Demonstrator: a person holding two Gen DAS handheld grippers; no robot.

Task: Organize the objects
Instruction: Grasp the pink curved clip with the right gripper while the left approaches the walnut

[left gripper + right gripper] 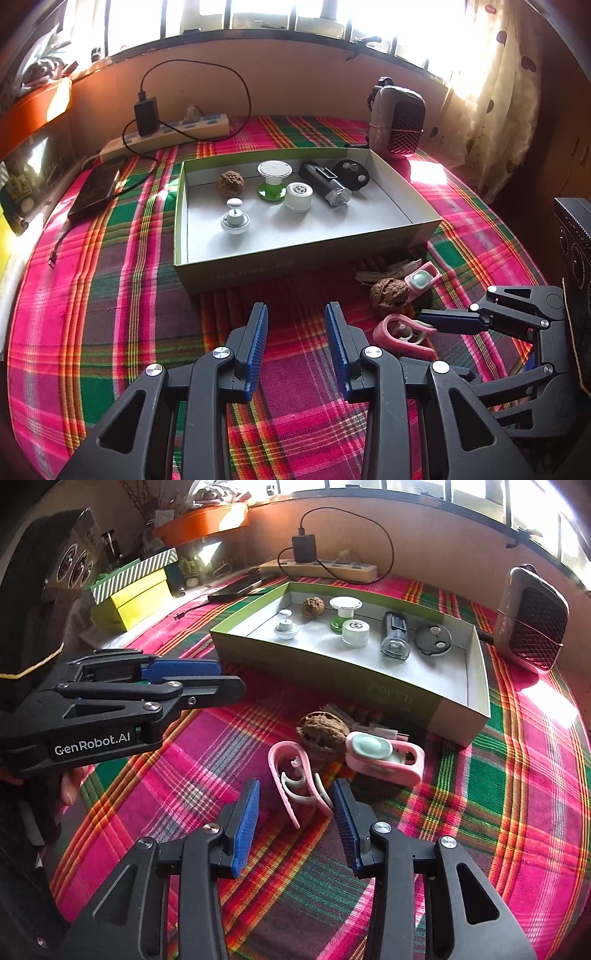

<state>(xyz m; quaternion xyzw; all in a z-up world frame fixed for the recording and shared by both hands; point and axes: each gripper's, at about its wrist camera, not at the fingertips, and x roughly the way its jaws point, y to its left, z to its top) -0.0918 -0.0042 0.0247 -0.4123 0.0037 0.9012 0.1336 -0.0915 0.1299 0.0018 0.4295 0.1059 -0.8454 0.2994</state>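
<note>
A green-walled shallow box (236, 275) (325, 664) on the plaid cloth holds a walnut (230, 182), a green-and-white spool (274, 179), a white cap (298, 196), a black-and-clear cylinder (325, 182), a black disc (351, 173) and a small white knob (235, 218). In front of the box lie a second walnut (323, 734), a pink clip (295, 786) and a pink holder with a pale green oval (384, 757). My right gripper (295, 801) is open, its fingers on either side of the pink clip's near end. My left gripper (297, 321) is open and empty over bare cloth.
A power strip with a charger (166, 133) and a dark phone (96, 188) lie behind the box on the left. A small heater (399, 122) stands at the back right. Stacked boxes (129, 590) and a speaker (70, 565) are at the left in the right wrist view.
</note>
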